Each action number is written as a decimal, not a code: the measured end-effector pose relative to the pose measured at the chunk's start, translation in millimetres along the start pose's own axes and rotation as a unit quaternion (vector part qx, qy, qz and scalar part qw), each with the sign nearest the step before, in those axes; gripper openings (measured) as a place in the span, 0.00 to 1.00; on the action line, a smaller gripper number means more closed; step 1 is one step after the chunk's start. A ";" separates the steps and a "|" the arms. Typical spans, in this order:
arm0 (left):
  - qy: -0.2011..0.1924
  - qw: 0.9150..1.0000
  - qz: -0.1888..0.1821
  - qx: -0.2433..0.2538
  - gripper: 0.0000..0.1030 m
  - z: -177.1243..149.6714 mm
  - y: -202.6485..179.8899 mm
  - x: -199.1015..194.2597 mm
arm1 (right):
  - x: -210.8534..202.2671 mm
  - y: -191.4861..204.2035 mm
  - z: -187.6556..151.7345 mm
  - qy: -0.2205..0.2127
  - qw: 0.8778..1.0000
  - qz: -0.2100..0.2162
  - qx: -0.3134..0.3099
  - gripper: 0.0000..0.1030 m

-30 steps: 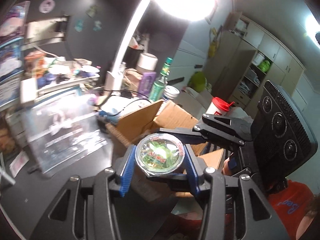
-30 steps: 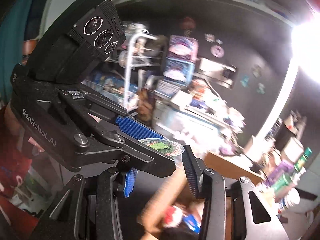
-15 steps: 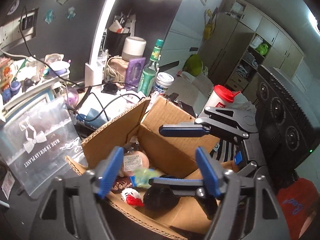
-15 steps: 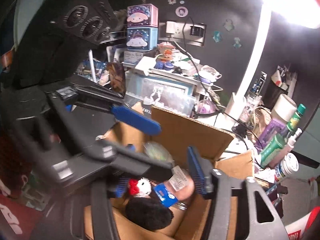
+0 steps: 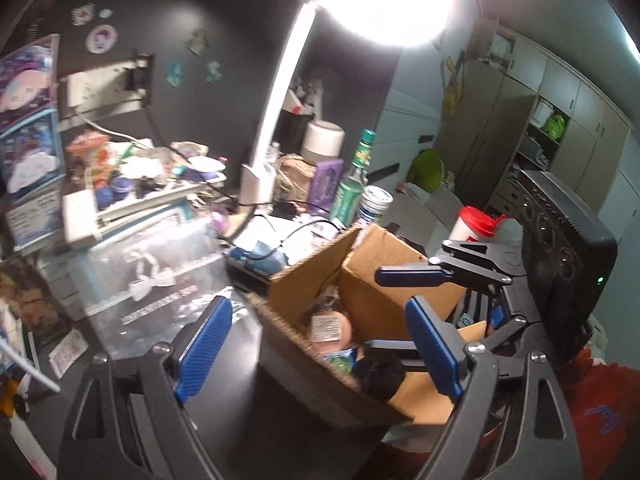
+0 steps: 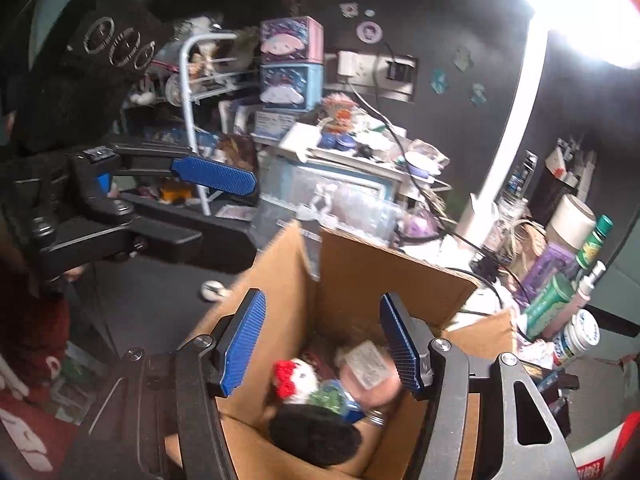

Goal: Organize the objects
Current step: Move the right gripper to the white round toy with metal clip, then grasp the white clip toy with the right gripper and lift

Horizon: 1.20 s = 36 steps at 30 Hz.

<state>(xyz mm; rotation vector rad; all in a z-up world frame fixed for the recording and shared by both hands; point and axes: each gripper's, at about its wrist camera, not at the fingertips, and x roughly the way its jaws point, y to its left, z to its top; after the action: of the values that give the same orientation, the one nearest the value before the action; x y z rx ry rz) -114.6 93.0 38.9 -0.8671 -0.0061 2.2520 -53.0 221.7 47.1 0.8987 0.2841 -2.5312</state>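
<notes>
Both hand-held grippers, left (image 5: 316, 344) and right (image 6: 322, 344), hover spread and empty over the cardboard box (image 6: 360, 276).

- The round clear-lidded container with green contents, clamped between the left gripper's (image 5: 316, 356) blue pads a second ago, is out of them now; something green lies in the cardboard box (image 6: 352, 280) among a black plush (image 6: 316, 436) and a pink labelled item (image 6: 370, 368)
- The left gripper's jaws stand wide apart with nothing between them
- The right gripper (image 6: 324, 344) now looks down into the box, jaws apart, where a second ago it faced the shelves
</notes>
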 end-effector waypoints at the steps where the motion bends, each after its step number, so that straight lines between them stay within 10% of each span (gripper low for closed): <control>1: -0.008 1.000 0.012 -0.003 0.84 -4.1 5.4 -10.4 | -0.4 10.3 3.5 -0.005 1.000 0.007 -0.007 0.55; 16: -0.062 0.987 0.107 -0.102 0.86 -114.4 96.0 -95.2 | 92.5 158.2 11.4 0.054 0.987 0.140 -0.051 0.55; 36: -0.011 0.974 0.140 -0.175 0.86 -187.6 159.0 -70.6 | 230.0 120.2 -33.4 0.129 0.990 0.024 0.042 0.54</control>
<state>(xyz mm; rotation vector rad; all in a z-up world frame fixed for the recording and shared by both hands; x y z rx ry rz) -66.1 -113.8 -103.9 -1.0825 -0.3177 2.5715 -138.2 49.9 -131.1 1.2538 0.2324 -2.3984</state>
